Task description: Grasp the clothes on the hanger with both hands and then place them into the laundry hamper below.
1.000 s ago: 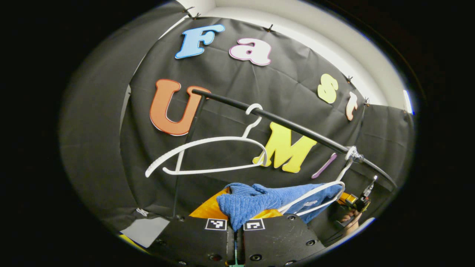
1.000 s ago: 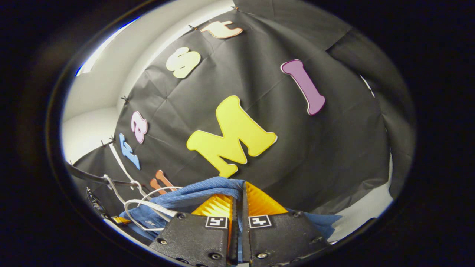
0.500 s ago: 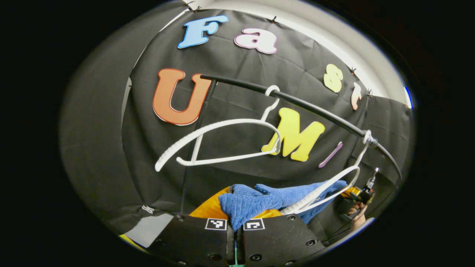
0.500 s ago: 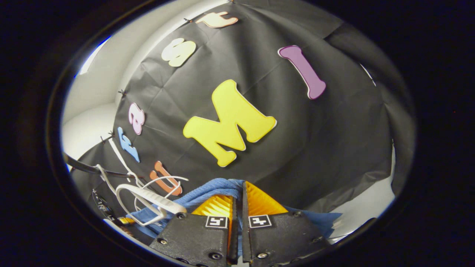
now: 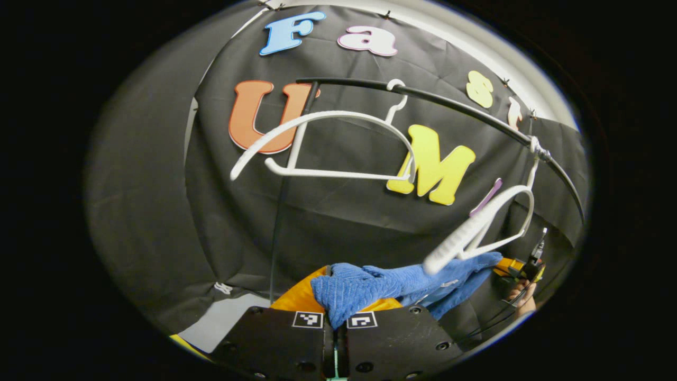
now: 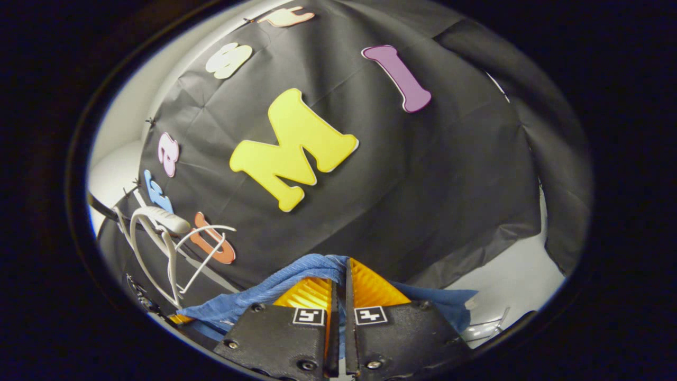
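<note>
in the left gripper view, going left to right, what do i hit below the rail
bare white hanger → blue garment pinched in the left claw → second white hanger, tilted → the other claw, farther off, with a hand below it

This is a staged recording booth, not a lived-in room: black cloth is pinned up as a backdrop across the middle of both views, with plain white wall showing past its edges. A black clothes rail at upper right carries white plastic hangers, a laundry corner set up for show.
</note>
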The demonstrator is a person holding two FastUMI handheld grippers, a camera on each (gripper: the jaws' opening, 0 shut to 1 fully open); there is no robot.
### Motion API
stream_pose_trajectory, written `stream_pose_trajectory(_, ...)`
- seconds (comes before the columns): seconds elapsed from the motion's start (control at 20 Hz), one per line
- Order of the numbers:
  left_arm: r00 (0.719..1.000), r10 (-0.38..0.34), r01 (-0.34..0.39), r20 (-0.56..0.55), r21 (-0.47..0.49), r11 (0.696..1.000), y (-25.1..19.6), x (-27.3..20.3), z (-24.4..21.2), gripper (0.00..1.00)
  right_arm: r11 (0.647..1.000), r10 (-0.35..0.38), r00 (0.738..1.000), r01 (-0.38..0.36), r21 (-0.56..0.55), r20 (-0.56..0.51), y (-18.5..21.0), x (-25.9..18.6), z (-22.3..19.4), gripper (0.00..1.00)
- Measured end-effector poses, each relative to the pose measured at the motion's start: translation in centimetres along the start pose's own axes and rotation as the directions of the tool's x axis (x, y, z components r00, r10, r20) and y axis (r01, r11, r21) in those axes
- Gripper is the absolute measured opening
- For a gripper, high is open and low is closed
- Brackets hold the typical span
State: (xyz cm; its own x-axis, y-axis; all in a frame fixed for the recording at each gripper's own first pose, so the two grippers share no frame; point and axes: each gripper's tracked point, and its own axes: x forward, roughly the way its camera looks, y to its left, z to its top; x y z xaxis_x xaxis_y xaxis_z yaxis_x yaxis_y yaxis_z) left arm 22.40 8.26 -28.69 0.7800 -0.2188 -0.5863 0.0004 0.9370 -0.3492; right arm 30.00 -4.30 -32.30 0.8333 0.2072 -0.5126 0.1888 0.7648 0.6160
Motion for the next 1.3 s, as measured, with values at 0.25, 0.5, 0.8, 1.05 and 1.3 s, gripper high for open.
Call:
stream_pose_trajectory(0.25,0.999,0.045,-0.045,-0.022,0.014,0.999,1.4,-1.7,-3.6,0.08,0.998,-0.058,0.997,0.058,-0.008,-0.055,-1.5,-0.9,-4.5,0.08)
stream_pose_trajectory(0.5,0.997,0.062,-0.060,-0.056,0.031,0.998,1.4,-3.7,-6.5,0.08,0.996,-0.091,0.991,0.090,-0.014,-0.094,-1.9,-2.6,-8.2,0.08)
stream_pose_trajectory(0.8,0.997,0.014,-0.009,-0.079,0.059,0.998,-1.0,-5.6,-8.9,0.08,0.991,-0.119,0.981,0.107,-0.086,-0.154,-0.6,-4.8,-14.1,0.07)
stream_pose_trajectory(1.05,0.994,-0.082,0.090,-0.073,0.107,0.990,-5.0,-7.7,-9.5,0.07,0.980,-0.121,0.981,0.093,-0.179,-0.152,2.1,-8.1,-16.7,0.08)
stream_pose_trajectory(1.3,0.969,-0.232,0.243,-0.086,0.155,0.957,-11.1,-9.4,-10.0,0.07,0.974,-0.071,0.985,0.034,-0.224,-0.157,7.0,-11.5,-18.9,0.08)
